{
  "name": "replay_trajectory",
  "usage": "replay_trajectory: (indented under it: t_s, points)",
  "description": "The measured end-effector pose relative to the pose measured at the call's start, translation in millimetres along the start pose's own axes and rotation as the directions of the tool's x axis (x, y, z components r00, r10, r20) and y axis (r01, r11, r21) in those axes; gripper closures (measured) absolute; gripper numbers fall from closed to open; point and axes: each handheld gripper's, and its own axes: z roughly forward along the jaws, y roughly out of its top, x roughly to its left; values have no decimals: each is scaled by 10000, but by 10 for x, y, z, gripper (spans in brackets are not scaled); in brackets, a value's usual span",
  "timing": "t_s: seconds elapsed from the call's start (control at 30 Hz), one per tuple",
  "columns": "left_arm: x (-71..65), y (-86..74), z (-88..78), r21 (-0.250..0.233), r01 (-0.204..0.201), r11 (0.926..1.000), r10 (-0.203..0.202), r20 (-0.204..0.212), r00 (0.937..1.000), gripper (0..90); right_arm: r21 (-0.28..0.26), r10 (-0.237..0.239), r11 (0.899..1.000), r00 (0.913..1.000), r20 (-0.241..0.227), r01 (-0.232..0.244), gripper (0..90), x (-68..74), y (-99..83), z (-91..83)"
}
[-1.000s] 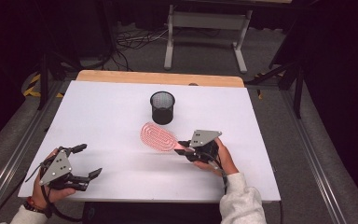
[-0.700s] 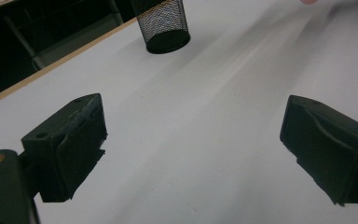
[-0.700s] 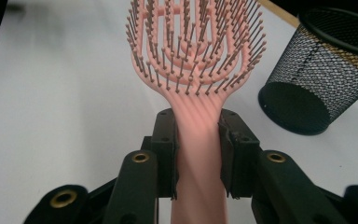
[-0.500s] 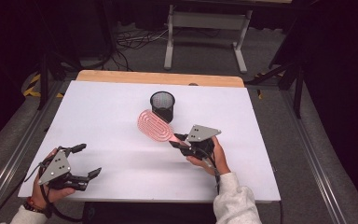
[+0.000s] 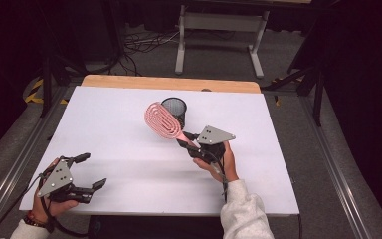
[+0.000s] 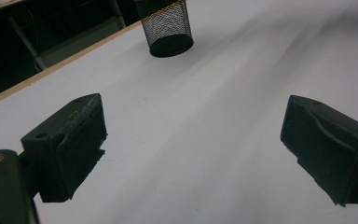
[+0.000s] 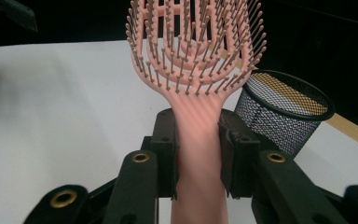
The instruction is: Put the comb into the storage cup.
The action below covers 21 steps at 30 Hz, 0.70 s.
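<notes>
Pink hairbrush held by its handle above the table, beside the mesh cup

Nearest the person, the left gripper [image 5: 87, 172] rested at the table's [image 5: 129, 169] near edge, jaws spread wide with nothing between them. Farther in, the right gripper [image 5: 188, 143] was clamped on the handle of the pink hairbrush [image 5: 162, 120], which was held clear of the table with its head tilted up just beside the black mesh cup [image 5: 174, 109]. The brush looked light and stiff, its plastic handle probably smooth; the narrow handle was the sound place to grip, the bristled, open-ribbed head a poor one. The cup's rim stood closest to the head and could catch the bristles; the cup looked light enough to tip
</notes>
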Motion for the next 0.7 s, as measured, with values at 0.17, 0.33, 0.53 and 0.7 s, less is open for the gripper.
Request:
replay_trajectory:
  t_s: [0.17,0.33,0.53,0.7]
  points:
    - [-5,-1,-8,-34,23,10000,-23,10,10000,74,-291,300,9992,9991,286,-292,702,-56,40,38]
    - [12,-7,-25,-103,121,9999,-121,-60,9999,74,-481,483,9978,9978,457,-461,702,-122,92,94]
    - [33,-7,-55,-288,129,9995,-133,-135,9998,74,-509,469,9977,9973,571,-440,702,-173,174,208]
    - [47,-3,-64,-375,212,9991,-217,-116,9997,74,-582,468,9974,9963,725,-426,702,-216,242,289]
